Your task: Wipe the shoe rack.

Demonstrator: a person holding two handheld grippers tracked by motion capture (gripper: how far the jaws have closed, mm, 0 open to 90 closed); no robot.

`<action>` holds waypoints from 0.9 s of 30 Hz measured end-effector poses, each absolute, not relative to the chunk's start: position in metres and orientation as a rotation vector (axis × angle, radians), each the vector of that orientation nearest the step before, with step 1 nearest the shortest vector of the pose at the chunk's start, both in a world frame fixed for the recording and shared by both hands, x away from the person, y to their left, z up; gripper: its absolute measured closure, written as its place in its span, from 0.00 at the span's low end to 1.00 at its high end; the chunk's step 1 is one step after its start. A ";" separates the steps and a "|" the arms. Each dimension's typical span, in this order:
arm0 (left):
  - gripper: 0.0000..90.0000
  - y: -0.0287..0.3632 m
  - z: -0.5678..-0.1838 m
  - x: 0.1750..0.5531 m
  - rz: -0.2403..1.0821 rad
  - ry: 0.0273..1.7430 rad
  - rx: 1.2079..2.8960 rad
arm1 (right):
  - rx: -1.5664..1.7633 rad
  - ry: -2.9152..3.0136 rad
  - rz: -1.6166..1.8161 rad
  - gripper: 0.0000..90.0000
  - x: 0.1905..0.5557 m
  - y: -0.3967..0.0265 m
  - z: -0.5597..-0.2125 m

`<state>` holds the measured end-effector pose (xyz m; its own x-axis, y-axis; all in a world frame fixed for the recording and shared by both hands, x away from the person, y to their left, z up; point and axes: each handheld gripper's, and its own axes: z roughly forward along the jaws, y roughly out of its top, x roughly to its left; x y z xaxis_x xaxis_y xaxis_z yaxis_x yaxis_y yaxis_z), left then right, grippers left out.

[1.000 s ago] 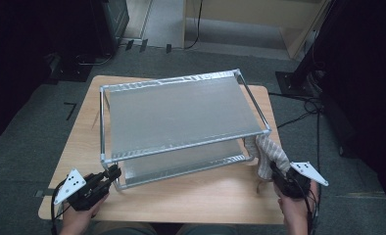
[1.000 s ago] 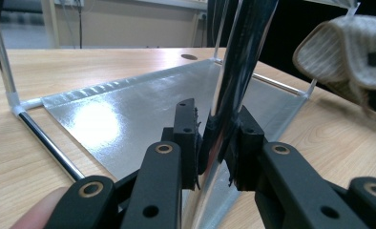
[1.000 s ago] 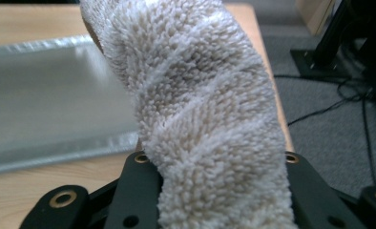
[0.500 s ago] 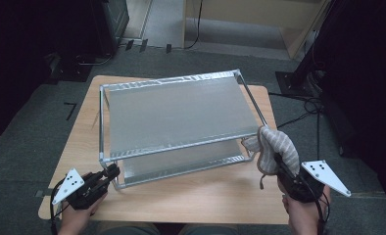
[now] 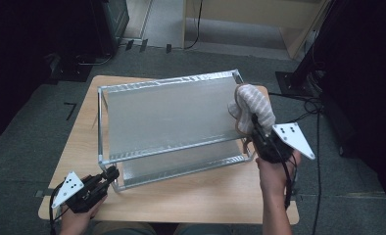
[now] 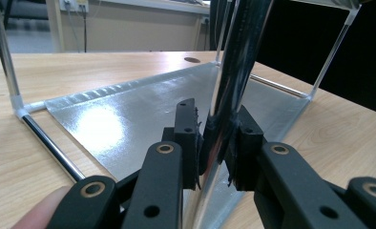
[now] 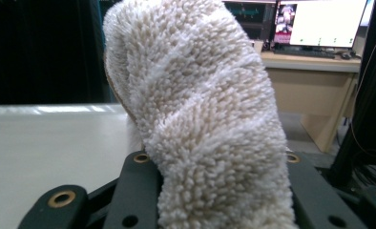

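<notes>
A two-tier metal rack [image 5: 171, 117] stands on the wooden table [image 5: 191, 205]. My left gripper [image 5: 113, 174] is at the rack's front left corner, shut on the upright corner post [image 6: 234, 71]; in the left gripper view the left gripper [image 6: 217, 143] has both pads pressed on that shiny post above the lower shelf [image 6: 129, 114]. My right gripper [image 5: 253, 122] is raised at the right end of the top shelf, shut on a fluffy cream cloth [image 5: 252, 103]. Its jaws have just been opening a little, with the cloth [image 7: 200, 105] bunched between them and hiding the right gripper [image 7: 214, 162] tips.
The top shelf [image 7: 47, 143] stretches flat to the left of the cloth. Cables [image 5: 303, 105] lie on the floor right of the table. A desk with monitors [image 7: 319, 24] stands beyond. Bare wood runs along the table's front edge.
My right gripper has risen with the cloth from beside the rack's lower right corner up to the right end of the top shelf. The left gripper has stayed on the post.
</notes>
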<state>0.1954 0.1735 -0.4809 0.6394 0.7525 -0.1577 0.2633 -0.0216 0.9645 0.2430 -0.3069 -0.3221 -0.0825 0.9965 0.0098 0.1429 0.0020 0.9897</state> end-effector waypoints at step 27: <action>0.87 0.153 -0.480 0.174 0.472 0.873 1.596 | 1.248 1.601 1.257 0.77 0.252 -0.240 -0.371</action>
<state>0.1742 0.1533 -0.4801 0.6364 0.7536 -0.1644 0.2749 -0.0225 0.9612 0.2525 -0.2404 -0.3705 -0.2567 0.9663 0.0164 0.2454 0.0488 0.9682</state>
